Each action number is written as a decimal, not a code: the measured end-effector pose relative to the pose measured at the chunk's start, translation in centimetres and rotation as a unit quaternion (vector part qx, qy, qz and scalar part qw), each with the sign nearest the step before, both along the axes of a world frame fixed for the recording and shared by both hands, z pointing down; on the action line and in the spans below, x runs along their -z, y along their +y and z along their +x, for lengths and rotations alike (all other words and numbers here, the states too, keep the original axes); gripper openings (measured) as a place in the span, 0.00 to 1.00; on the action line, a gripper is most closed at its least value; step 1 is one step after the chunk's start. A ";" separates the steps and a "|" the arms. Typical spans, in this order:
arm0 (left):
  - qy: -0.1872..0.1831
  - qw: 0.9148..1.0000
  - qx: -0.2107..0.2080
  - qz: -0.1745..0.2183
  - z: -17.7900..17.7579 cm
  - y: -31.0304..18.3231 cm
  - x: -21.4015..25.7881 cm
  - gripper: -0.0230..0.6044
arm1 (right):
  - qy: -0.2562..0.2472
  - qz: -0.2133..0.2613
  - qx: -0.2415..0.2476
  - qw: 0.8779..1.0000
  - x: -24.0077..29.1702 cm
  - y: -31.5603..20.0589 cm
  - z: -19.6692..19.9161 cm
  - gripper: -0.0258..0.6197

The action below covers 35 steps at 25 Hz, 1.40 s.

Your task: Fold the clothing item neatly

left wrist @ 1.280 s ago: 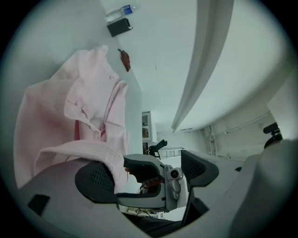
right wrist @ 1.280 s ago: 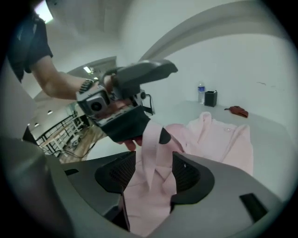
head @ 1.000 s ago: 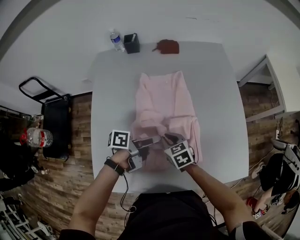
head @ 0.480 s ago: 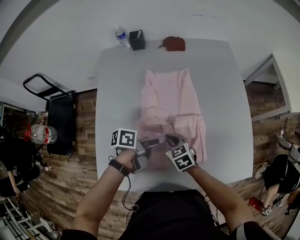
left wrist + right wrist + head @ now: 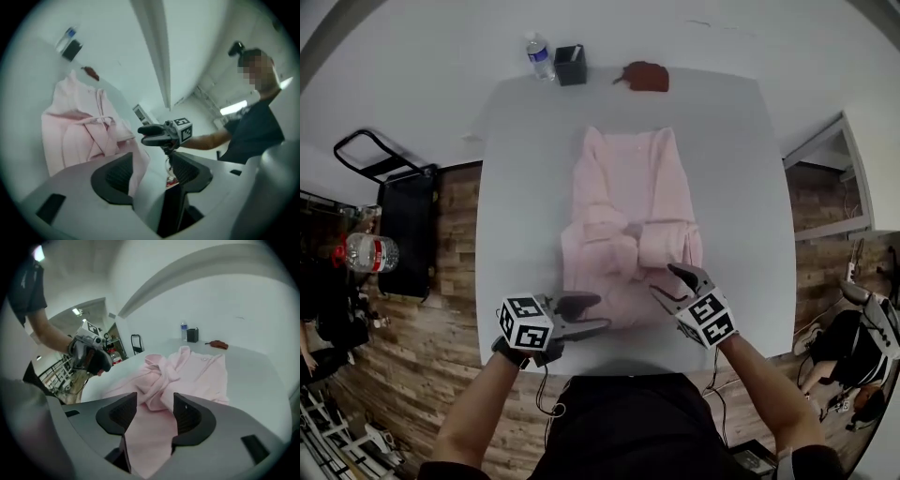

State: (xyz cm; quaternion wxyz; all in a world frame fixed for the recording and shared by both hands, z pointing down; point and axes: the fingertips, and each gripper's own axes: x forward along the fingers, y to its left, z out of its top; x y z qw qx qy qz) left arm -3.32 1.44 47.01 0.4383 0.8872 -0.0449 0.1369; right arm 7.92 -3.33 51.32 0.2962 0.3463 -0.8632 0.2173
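On table (image 5: 525, 187), shirt (image 5: 623, 187) unclamped, left hand-held gripper (image 5: 600, 312) apart, closing, right hand-held gripper (image 5: 664, 281) opening

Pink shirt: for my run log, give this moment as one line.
pink shirt: bunched on table | left tongs: open, just narrowing, shirt edge between, unpressed | right tongs: just opened, shirt between, unpressed

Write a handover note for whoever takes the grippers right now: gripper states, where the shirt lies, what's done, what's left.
Left gripper: open, jaws just closing a little, pads on nothing; the hem lies beside one pad.
Right gripper: open, jaws have just opened, clear of the cloth beneath.
Pink shirt: on the white table, collar at the far side.
Done: sleeves brought in over the body, but bunched across the middle.
Left: probably smooth that bunch, then fold the hem up toward the collar.
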 end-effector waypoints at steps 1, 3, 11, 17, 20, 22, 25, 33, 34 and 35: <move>-0.032 0.999 0.001 0.043 -0.1 0.3 -0.6 0.40 | 0.016 0.017 0.010 1.000 0.2 1.1 0.9 0.38; -0.096 0.989 0.021 0.108 -0.1 0.0 -2.3 0.14 | 0.075 0.059 0.049 0.994 -0.2 3.4 2.5 0.38; -0.270 0.889 -0.079 0.363 0.2 4.0 -6.9 0.52 | 0.273 0.159 0.237 0.919 -4.7 10.2 5.0 0.47; -0.332 0.798 -0.146 0.482 -1.8 5.4 -9.9 0.56 | 0.342 0.217 0.303 0.863 -6.6 12.3 5.1 0.49; -0.346 0.762 -0.176 0.518 -2.4 5.9 -11.3 0.58 | 0.374 0.247 0.311 0.838 -7.4 12.1 5.6 0.49; -0.350 0.747 -0.188 0.533 -2.4 5.9 -12.4 0.58 | 0.393 0.259 0.306 0.827 -8.2 11.5 6.1 0.49; -0.349 0.738 -0.195 0.543 -2.0 5.4 -13.6 0.58 | 0.396 0.272 0.294 0.826 -8.7 10.4 6.2 0.49; -0.331 0.745 -0.202 0.543 -1.1 4.1 -13.9 0.50 | 0.393 0.278 0.285 0.829 -9.1 8.4 5.8 0.36; -0.334 0.746 -0.197 0.542 -1.2 3.8 -13.9 0.39 | 0.392 0.275 0.284 0.831 -9.2 8.4 5.7 0.25; -0.335 0.747 -0.193 0.541 -1.2 3.5 -13.9 0.27 | 0.390 0.271 0.283 0.833 -9.2 8.4 5.7 0.21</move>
